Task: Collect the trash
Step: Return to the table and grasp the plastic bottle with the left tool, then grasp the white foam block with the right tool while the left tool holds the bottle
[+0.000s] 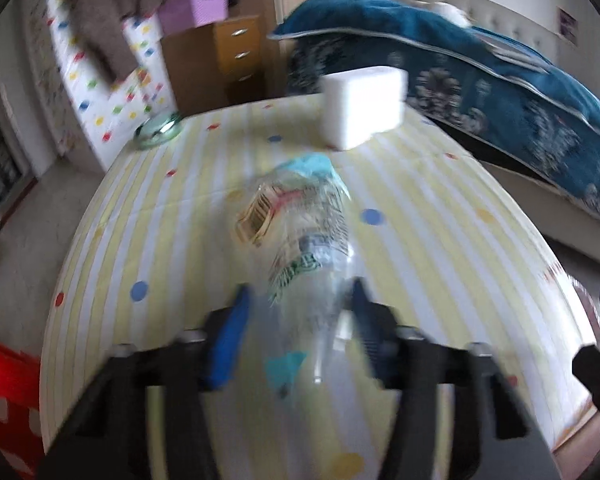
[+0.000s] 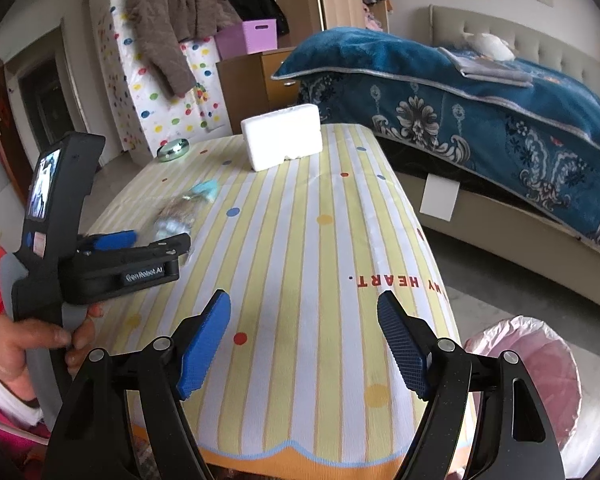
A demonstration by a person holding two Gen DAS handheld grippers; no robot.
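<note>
Far left, a hand [image 2: 24,344] grips the left gripper [image 1: 298,320], and its blue pads [image 1: 226,344] sit on either side of a clear plastic bottle [image 1: 308,248] lying on the striped table [image 1: 440,248]. The view is smeared, so I cannot tell whether the pads are clamped on the bottle or just straddling it. The bottle's blue-capped end points away toward the white foam block [image 1: 362,106] standing at the far edge. A glass ashtray [image 2: 173,149] sits at the far left corner. Moving right, the right gripper [image 2: 304,344] hovers above the near table edge, jaws spread wide, nothing between them. Far right, on the floor beside the table, a bin lined with a pink bag [image 2: 540,372].
</note>
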